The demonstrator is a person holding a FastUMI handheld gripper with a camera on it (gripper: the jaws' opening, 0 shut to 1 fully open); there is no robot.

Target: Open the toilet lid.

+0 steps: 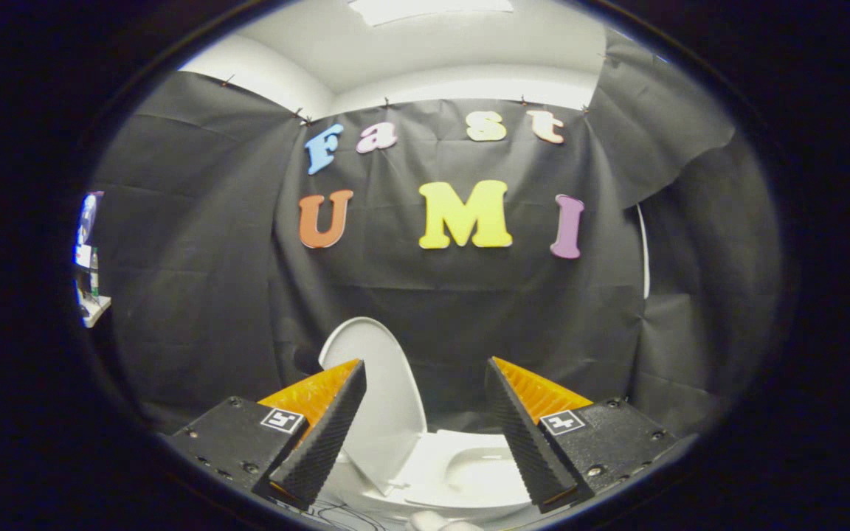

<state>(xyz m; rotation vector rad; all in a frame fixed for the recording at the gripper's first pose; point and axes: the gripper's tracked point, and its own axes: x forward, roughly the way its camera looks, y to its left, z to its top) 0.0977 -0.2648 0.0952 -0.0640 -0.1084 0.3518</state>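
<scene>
A white toilet (469,472) stands low ahead of me, against the black cloth wall. Its lid (377,383) is raised nearly upright at the left of the bowl, leaning toward the wall, and partly hidden behind my left finger. The seat ring and the open bowl (480,466) lie between my fingers and just beyond them. My gripper (425,376) is open, with a wide gap and nothing held. The fingers hover above the toilet without touching it.
Black cloth hangs on every side behind the toilet. Far off to the left, a shelf (93,310) with small items shows through a gap in the cloth. A thin cable (344,510) lies on the floor just in front of the toilet base.
</scene>
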